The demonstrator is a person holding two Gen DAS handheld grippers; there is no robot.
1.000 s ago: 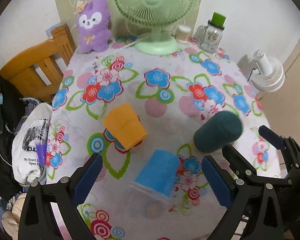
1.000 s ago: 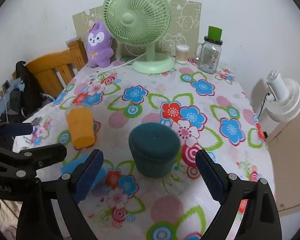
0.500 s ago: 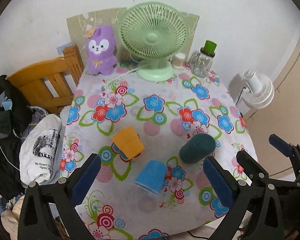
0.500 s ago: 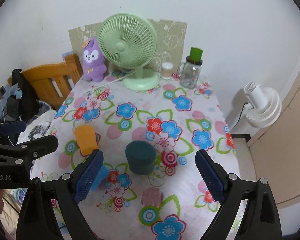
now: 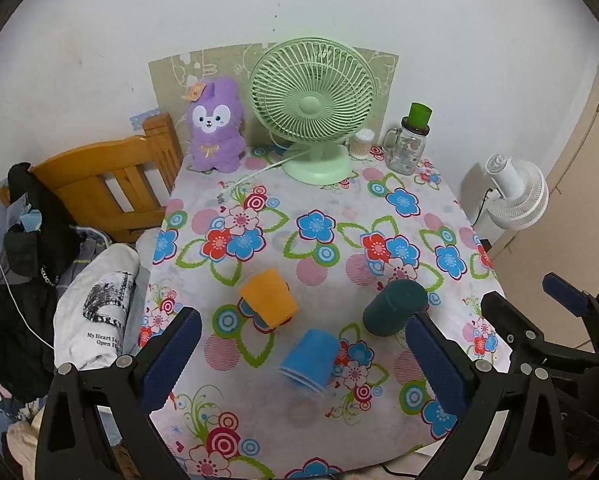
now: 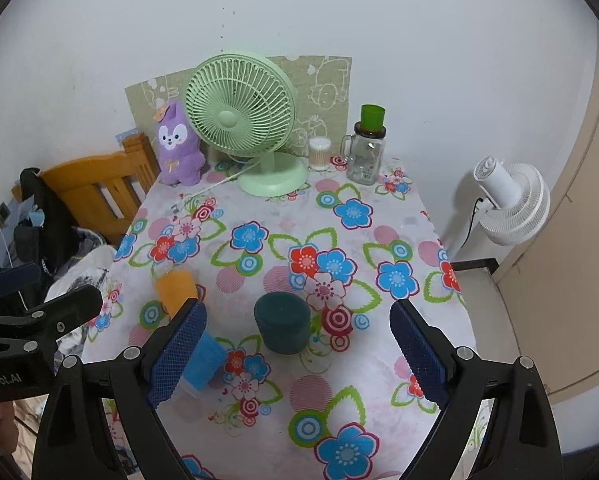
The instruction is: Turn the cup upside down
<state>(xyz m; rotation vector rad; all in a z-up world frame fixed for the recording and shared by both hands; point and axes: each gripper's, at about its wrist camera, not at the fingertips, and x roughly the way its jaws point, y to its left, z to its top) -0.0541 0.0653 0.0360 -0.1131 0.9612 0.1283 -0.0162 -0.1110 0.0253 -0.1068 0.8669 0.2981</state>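
Left wrist view: left gripper (image 5: 303,354), jaws spread wide, nothing between the pads, held above near edge of table (image 5: 451,216). Right gripper (image 6: 297,354), likewise spread and empty, above same edge; its frame visible at right margin of left view.

Directly ahead, three cups on floral cloth, all apparently base-up, rim-down:
- blue cup (image 5: 309,360), nearest, rim toward camera; partly hidden behind a pad in right wrist view.
- orange cup (image 5: 268,298), just beyond, apart from blue.
- teal cup (image 6: 284,328), to the right, centred between right pads.

Judged status: flipping looks complete; no upright cup in view.

Further out: green fan (image 5: 311,108) with cord across cloth, purple plush (image 5: 215,126), jar (image 5: 409,148), small tub (image 5: 362,144) along back wall. Chair (image 5: 103,188) and clothes (image 5: 95,312) at left, white fan (image 5: 515,196) on floor at right.

Hazards:
- Low sweep of either open jaw over near edge: clipped blue or teal cup, light plastic, easily tipped or rolled off.
- Loose cloth: snag and drag, all three displaced.
- Cups close together: one knocked, neighbour struck.
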